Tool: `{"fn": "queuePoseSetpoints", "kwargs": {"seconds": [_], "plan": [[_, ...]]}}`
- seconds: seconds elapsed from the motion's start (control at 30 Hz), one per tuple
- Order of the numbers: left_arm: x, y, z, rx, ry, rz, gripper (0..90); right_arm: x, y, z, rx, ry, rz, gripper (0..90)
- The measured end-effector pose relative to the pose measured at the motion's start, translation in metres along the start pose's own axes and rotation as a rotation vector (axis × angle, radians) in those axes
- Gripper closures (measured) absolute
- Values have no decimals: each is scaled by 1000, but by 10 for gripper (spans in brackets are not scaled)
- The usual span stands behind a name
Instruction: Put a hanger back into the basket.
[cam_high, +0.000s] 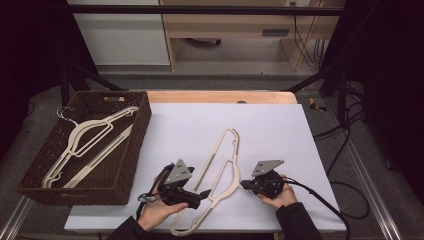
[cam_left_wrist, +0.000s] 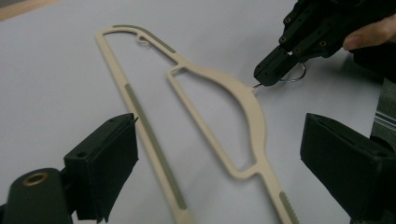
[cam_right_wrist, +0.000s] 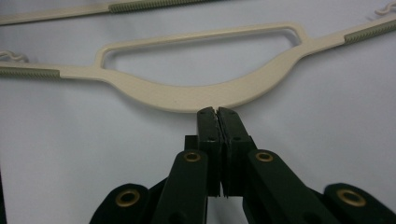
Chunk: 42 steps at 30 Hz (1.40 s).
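A cream plastic hanger (cam_high: 220, 170) lies flat on the white sheet (cam_high: 270, 130), one end toward the far side and the other by the front edge. My right gripper (cam_high: 244, 184) is shut on its metal hook (cam_left_wrist: 299, 78), right where the wire meets the hanger's neck (cam_right_wrist: 196, 100). In the right gripper view the right gripper (cam_right_wrist: 217, 113) has its jaws pressed together against the neck, and the wire is hidden between them. My left gripper (cam_high: 201, 196) is open beside the hanger's lower bar. In the left gripper view the left gripper (cam_left_wrist: 219, 135) spreads its jaws wide over the hanger (cam_left_wrist: 247, 107).
A dark woven basket (cam_high: 142, 125) stands at the left of the table with two more cream hangers (cam_high: 95, 135) in it. The table's wooden edge (cam_high: 220, 96) shows beyond the sheet. Cables trail off to the right (cam_high: 330, 205).
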<state>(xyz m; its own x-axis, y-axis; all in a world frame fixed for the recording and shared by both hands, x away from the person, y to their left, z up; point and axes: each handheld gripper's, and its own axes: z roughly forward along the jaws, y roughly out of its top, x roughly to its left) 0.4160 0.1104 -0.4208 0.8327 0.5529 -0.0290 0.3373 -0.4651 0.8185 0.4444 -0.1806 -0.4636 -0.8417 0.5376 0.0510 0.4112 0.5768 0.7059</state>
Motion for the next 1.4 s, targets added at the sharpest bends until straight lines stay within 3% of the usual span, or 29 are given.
{"fn": "queuePoseSetpoints", "kwargs": {"seconds": [0.03,0.07,0.17,0.3,0.53,0.67,0.8,0.97,1.0,1.17,1.3,1.4], "plan": [[0,0,0,0,0,0,125,1,1,-1,0,-5,5,892],[-5,5,12,32,-16,13,135,1,2,-2,-4,-6,0,892],[-13,9,27,53,-38,20,174,2,5,-5,-2,-7,12,892],[-20,13,44,111,-61,58,225,4,10,-8,-4,-11,4,893],[-26,12,70,199,-102,65,386,6,13,-13,-8,-6,2,893],[-30,12,81,256,-91,99,467,7,14,-14,-18,-6,-5,893],[-28,12,84,261,-95,76,568,7,14,-15,-11,-10,-12,894],[-27,13,83,272,-85,81,670,8,15,-16,-16,-8,-5,893],[-27,13,84,264,-89,62,677,8,16,-17,-14,-8,-4,893],[-29,13,85,284,-83,74,714,9,16,-17,-5,-12,-7,893],[-30,14,85,284,-87,49,719,10,17,-18,-5,-16,-14,893],[-32,15,85,298,-73,68,721,11,18,-18,4,-20,-14,893]]}}
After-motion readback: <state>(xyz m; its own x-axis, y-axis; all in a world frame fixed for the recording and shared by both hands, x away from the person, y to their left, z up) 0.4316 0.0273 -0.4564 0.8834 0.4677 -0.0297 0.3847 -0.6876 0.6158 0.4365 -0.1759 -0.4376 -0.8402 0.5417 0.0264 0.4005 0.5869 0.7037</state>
